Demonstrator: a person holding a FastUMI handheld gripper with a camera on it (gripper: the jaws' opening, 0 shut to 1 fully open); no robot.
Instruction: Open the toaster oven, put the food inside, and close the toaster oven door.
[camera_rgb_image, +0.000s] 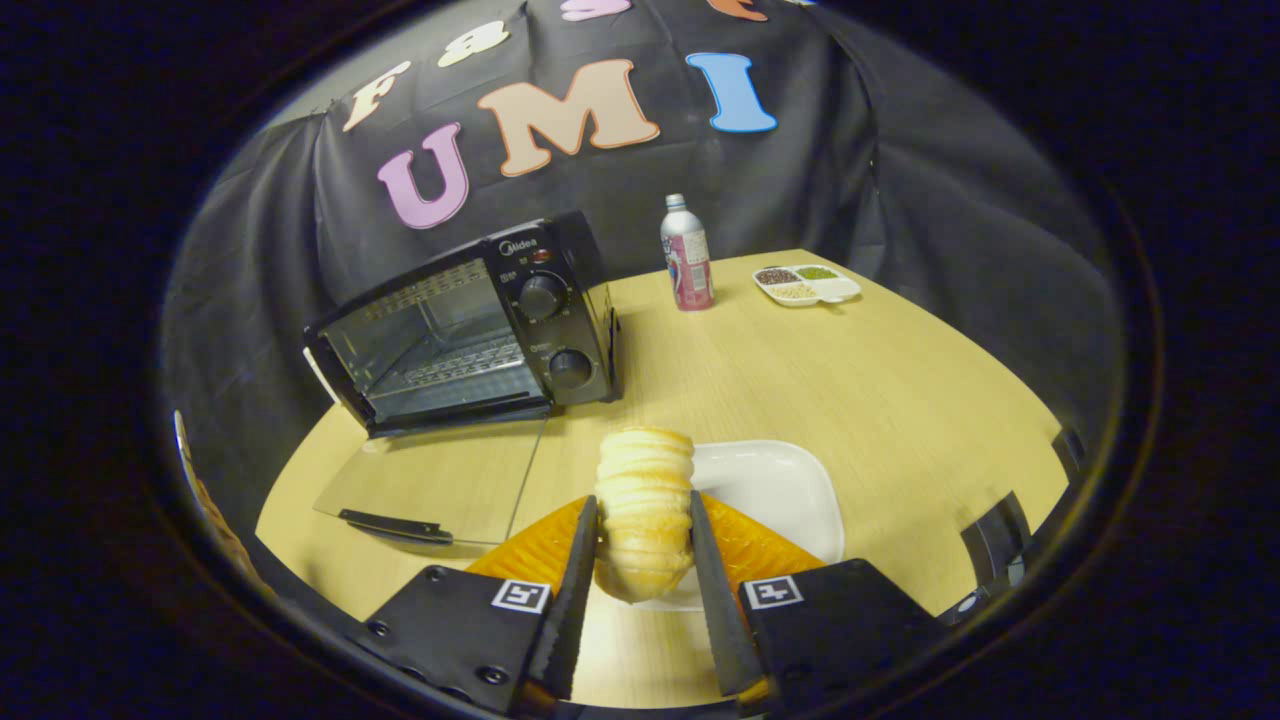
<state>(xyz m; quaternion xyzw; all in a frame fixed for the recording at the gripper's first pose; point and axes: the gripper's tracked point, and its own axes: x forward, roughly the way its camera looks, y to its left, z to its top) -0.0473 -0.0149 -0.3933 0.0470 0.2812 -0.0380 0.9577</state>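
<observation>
Gripper view: bread roll is pinched between both fingers of the tool, lifted above the near edge of a white plate on the counter. Toaster oven sits far left, its glass door folded down flat, rack exposed. Opening is judged done; loading and closing are left. Bottle and snack dish stand far right.

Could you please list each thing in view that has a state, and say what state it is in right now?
Toaster oven: open, rack inside bare.
Oven door: folded down flat, lying toward the fingers.
Gripper: shut on the pastry, both fingers pressing its sides.
Pastry: held between the fingers, over the plate's near edge.
White plate: bare, just beyond the fingers.
Bottle: upright, capped.
Divided dish: three compartments filled.
</observation>
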